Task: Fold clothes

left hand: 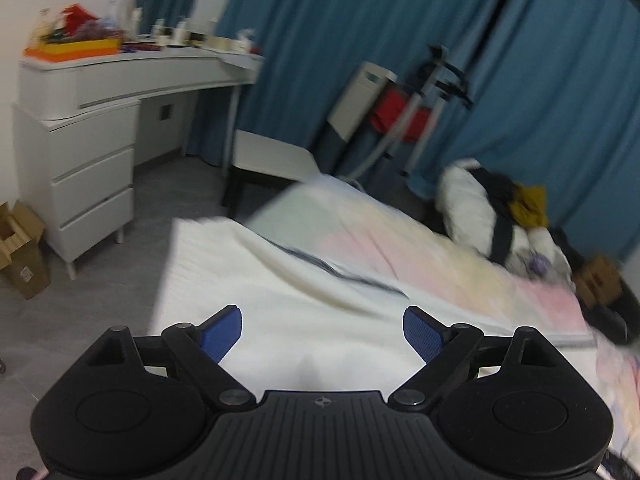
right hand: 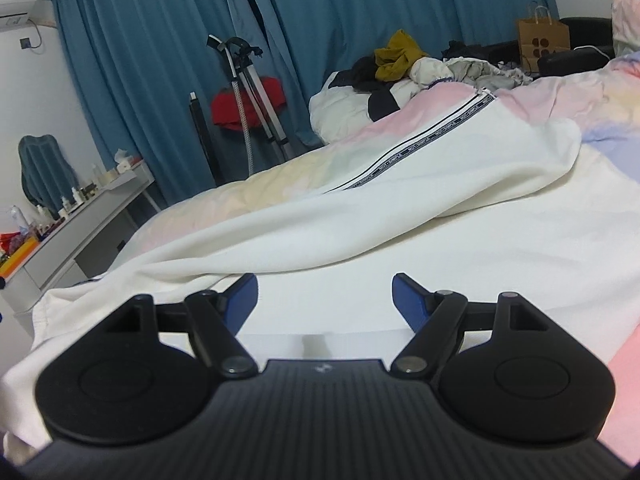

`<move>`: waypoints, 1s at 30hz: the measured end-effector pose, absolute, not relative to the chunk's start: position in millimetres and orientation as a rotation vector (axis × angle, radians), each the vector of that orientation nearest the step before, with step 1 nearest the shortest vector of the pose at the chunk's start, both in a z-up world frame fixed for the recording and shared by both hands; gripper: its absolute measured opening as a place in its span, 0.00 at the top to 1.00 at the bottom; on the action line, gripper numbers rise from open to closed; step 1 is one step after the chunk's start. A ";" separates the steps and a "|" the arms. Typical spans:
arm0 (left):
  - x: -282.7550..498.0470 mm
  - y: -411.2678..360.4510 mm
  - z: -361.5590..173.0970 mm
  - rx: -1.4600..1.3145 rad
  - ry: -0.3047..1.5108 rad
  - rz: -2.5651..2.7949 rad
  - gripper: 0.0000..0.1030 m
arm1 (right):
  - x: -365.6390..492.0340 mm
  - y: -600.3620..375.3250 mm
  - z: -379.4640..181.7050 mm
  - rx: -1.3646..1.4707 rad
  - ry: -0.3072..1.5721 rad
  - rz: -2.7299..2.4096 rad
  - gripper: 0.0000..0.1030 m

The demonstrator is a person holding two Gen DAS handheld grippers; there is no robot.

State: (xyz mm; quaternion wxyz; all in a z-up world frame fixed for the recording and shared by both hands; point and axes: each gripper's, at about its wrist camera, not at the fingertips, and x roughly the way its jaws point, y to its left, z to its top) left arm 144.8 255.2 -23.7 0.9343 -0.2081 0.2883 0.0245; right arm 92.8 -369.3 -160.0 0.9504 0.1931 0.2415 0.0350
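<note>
The white garment (right hand: 400, 216), a soft knit with a black-and-white printed tape stripe (right hand: 416, 148), lies crumpled on the bed (right hand: 600, 92) over pastel bedding. The left hand-held gripper (left hand: 322, 330) and the right hand-held gripper (right hand: 324, 300) are both spread, blue ribbed pads (left hand: 222, 334) holding nothing, above the fabric. A brown paper bag (right hand: 544, 38) stands behind.

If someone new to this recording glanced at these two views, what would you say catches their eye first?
Probably the white garment with its black striped trim, spread across the pastel bed cover just ahead of both open grippers, left and right. Next come the teal curtains filling the background, and the heap of clothes topped with a mustard piece at the bed's far side.
</note>
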 end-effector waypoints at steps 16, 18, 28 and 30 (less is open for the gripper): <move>258.4 375.2 -102.3 -0.662 0.703 0.110 0.15 | 113.7 -354.4 -181.5 0.371 0.604 0.050 0.26; 262.2 387.1 -110.1 -0.737 0.680 0.063 0.20 | 118.6 -350.8 -184.4 0.361 0.619 0.048 0.26; 294.7 398.7 -134.3 -0.944 0.715 -0.059 0.92 | 134.1 -335.6 -199.6 0.313 0.674 0.054 0.26; 303.9 394.4 -130.3 -0.914 0.717 -0.007 0.92 | 136.7 -333.9 -200.7 0.305 0.679 0.047 0.27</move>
